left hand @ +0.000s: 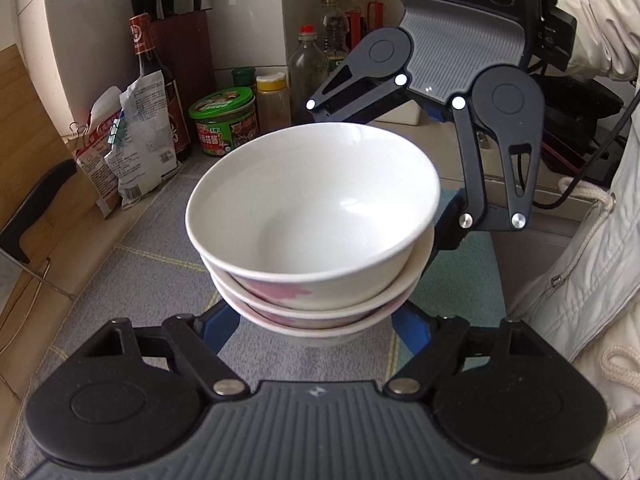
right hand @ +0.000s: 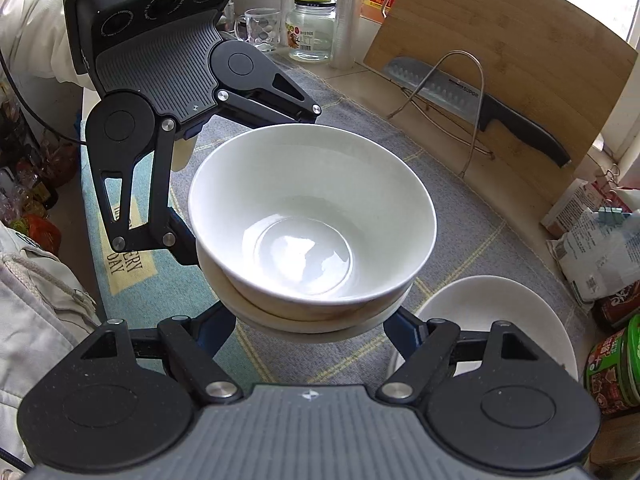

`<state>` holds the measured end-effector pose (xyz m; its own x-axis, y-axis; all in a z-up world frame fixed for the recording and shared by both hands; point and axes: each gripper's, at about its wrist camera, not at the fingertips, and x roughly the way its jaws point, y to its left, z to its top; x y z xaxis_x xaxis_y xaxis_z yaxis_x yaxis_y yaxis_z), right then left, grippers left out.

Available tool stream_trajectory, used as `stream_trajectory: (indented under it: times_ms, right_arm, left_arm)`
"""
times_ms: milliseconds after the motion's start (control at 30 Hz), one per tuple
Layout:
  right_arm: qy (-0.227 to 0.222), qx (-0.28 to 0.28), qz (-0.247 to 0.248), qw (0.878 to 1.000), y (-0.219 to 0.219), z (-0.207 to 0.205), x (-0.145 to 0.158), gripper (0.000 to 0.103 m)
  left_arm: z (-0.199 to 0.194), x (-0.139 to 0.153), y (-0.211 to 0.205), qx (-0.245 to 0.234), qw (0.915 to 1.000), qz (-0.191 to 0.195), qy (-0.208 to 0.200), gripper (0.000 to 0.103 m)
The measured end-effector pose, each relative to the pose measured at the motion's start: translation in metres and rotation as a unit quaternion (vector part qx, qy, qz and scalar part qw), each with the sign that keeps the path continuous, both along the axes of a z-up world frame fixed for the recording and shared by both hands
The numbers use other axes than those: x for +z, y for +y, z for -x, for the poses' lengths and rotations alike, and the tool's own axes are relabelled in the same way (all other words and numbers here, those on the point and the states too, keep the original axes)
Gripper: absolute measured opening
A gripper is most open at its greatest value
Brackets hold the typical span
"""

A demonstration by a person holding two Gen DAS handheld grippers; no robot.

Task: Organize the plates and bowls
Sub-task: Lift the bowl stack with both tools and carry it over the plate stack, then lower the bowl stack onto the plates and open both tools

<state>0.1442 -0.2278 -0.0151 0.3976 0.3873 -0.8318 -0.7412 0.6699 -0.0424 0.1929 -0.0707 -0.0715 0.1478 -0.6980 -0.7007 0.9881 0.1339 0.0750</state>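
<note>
A stack of three white bowls [left hand: 316, 216], the lower ones with pink flowers, hangs above the grey checked cloth [left hand: 120, 288]. My left gripper [left hand: 316, 322] is shut on the lower bowls from the near side, one blue finger [left hand: 218, 326] on each flank. Across the stack [right hand: 312, 224], my right gripper [right hand: 314, 326] is shut on the stack's lower part. Each gripper shows in the other's view, reaching in from the far side. A white plate [right hand: 508, 308] lies on the cloth at the lower right of the right wrist view.
Sauce bottles [left hand: 160, 80], a green-lidded jar [left hand: 224, 120] and bags [left hand: 132, 140] line the wall. A bamboo cutting board [right hand: 500, 60] with a knife [right hand: 480, 100] leans on a wire rack. A glass jar [right hand: 312, 28] and mug [right hand: 260, 28] stand behind. A person's white jacket [left hand: 580, 280] is at the edge.
</note>
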Motion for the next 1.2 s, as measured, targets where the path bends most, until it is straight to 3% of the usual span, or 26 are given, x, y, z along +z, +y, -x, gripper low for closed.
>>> stream_trajectory:
  times_ms: [333, 633, 1200]
  right_arm:
    - [-0.012, -0.018, 0.010, 1.000, -0.072, -0.015, 0.002, 0.084]
    - [-0.001, -0.036, 0.019, 0.999, -0.113, -0.034, -0.016, 0.084]
    - [0.011, -0.047, 0.018, 0.999, -0.130, -0.041, -0.027, 0.085]
  left_arm:
    - [-0.023, -0.001, -0.072, -0.014, 0.9998, 0.005, -0.014, 0.082]
    - [-0.044, -0.018, -0.113, -0.022, 0.9997, -0.007, -0.008, 0.082]
    - [-0.054, -0.025, -0.128, -0.017, 0.9998, -0.011, 0.002, 0.083]
